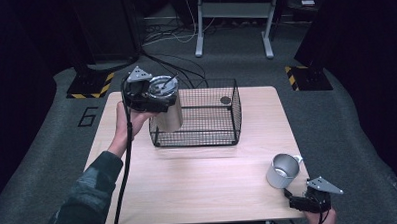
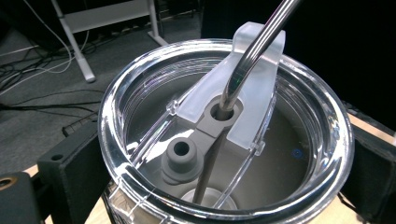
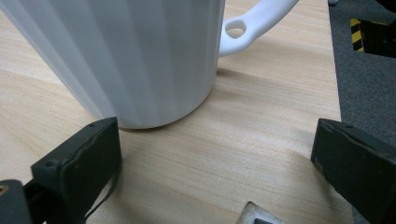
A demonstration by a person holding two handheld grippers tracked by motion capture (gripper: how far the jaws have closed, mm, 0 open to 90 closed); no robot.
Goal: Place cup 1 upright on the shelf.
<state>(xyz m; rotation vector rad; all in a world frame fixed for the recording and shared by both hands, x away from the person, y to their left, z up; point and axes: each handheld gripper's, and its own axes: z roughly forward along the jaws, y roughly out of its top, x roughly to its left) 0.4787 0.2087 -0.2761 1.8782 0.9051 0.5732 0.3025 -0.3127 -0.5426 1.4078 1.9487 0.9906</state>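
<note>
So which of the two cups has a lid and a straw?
The tumbler held up by the left tongs at the wire basket; the ribbed mug stands open on the table, with a handle.

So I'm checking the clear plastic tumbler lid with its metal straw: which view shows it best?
The left gripper view: the clear plastic lid and metal straw appear close up. The high view shows them small above the black wire basket; the right gripper view faces the white mug.
</note>
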